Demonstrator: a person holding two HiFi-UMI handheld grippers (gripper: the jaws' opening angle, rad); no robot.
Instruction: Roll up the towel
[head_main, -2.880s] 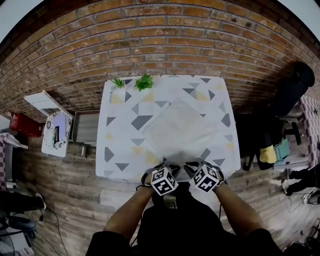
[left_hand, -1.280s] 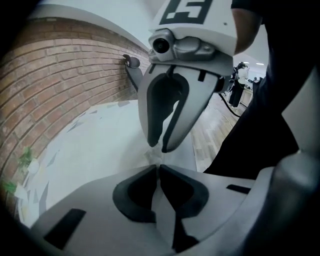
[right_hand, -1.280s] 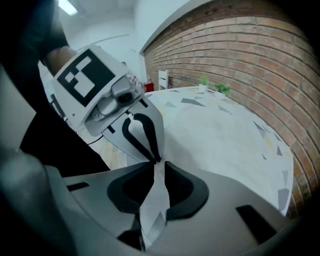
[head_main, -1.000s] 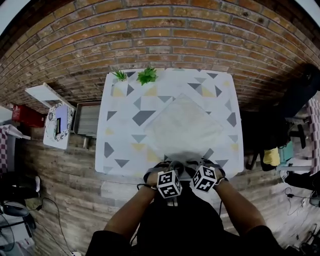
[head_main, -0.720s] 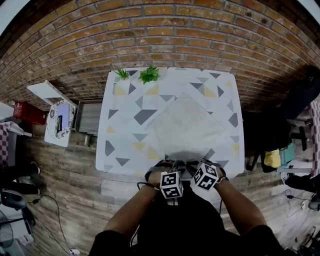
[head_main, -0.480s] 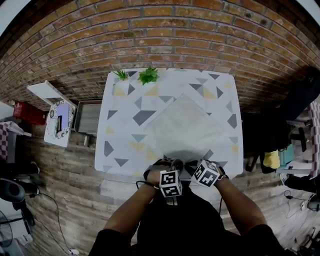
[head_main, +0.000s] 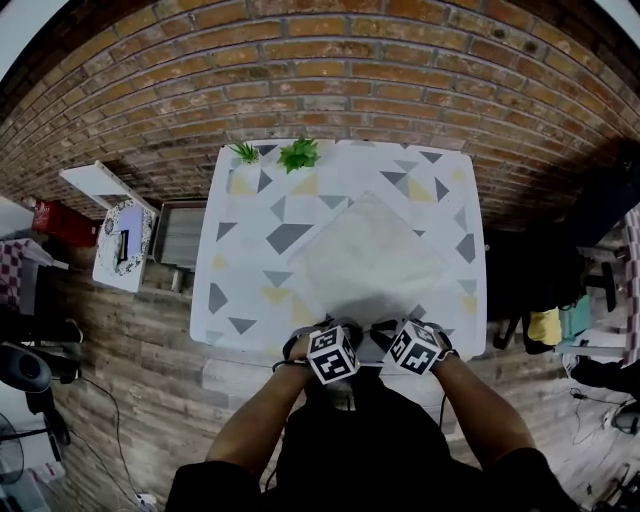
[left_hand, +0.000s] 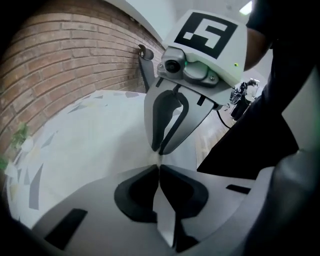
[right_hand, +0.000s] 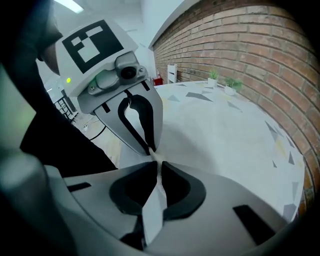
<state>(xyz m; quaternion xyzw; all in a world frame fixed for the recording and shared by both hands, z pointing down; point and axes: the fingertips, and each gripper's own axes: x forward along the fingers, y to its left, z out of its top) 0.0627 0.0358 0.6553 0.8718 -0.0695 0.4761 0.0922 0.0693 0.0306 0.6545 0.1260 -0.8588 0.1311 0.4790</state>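
The pale towel (head_main: 366, 262) lies flat and cornerwise on the patterned table (head_main: 240, 250). Its near corner reaches the front edge, where both grippers meet tip to tip. My left gripper (head_main: 347, 327) has just closed its jaws, and in the left gripper view it (left_hand: 159, 167) is shut on a fold of towel (left_hand: 165, 216). My right gripper (head_main: 384, 329) has just eased its jaws slightly. Its pads still pinch the towel (right_hand: 151, 210) in the right gripper view, at the gripper's (right_hand: 157, 167) tips. Each gripper view shows the other gripper (left_hand: 161, 148) (right_hand: 149, 146) directly opposite, almost touching.
Two small potted plants (head_main: 246, 152) (head_main: 299, 153) stand at the table's far left corner against the brick wall (head_main: 340, 70). A white side table (head_main: 122, 242) and a grey crate (head_main: 179, 258) sit to the left on the wood floor. A dark chair (head_main: 600, 200) is at the right.
The left gripper's marker cube has rolled and shifted a little to the left and up. The right gripper and the towel look unmoved.
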